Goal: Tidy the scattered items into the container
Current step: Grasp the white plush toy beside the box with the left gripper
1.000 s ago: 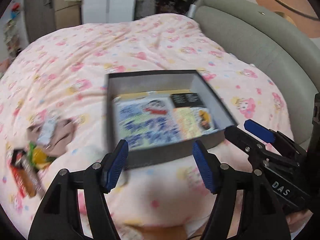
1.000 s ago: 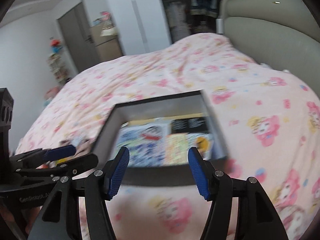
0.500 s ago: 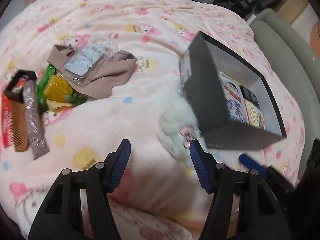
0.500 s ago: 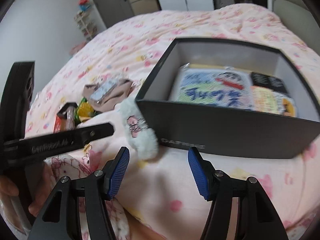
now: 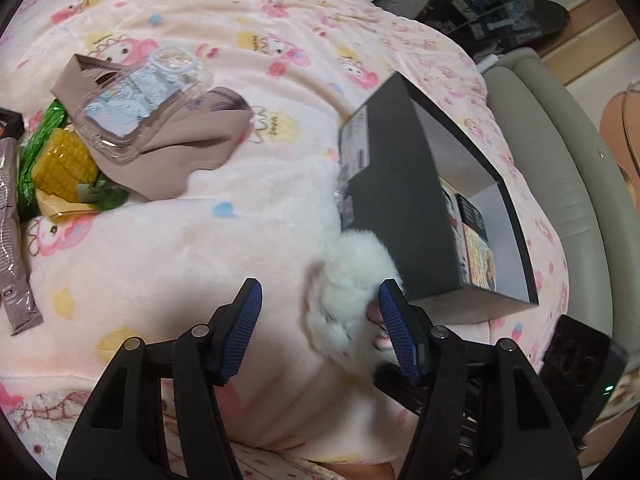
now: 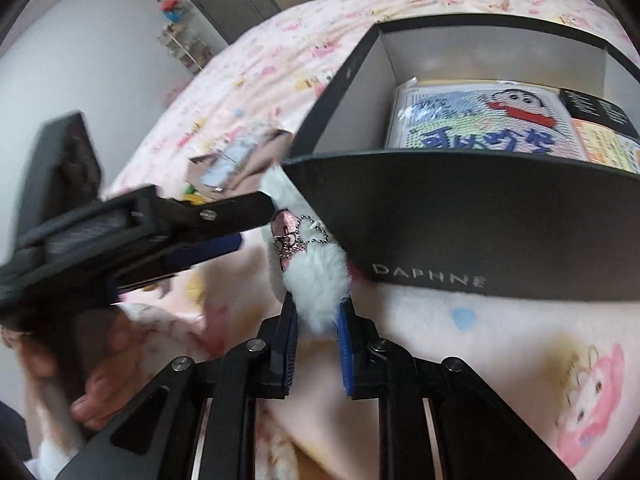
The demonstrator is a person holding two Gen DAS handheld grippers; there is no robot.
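A white fluffy keychain toy lies on the pink blanket against the near corner of the black box. My right gripper has its jaws closing, and the blue pads press on the toy's lower end. In the left wrist view the same toy sits just inside the right finger of my left gripper, which stands open and does not hold it. The box holds printed packets. Left of it lie a clear phone case, a tan cloth, a corn packet and a brown sachet.
A grey padded headboard runs behind the box at the right. A person's hand holds the left gripper's handle at the lower left. Grey doors and a shelf stand beyond the bed's far side.
The right jaws went from wide apart to closed on the white fluffy toy. Both grippers dropped toward the bed near the box's corner; the left one stayed wide.
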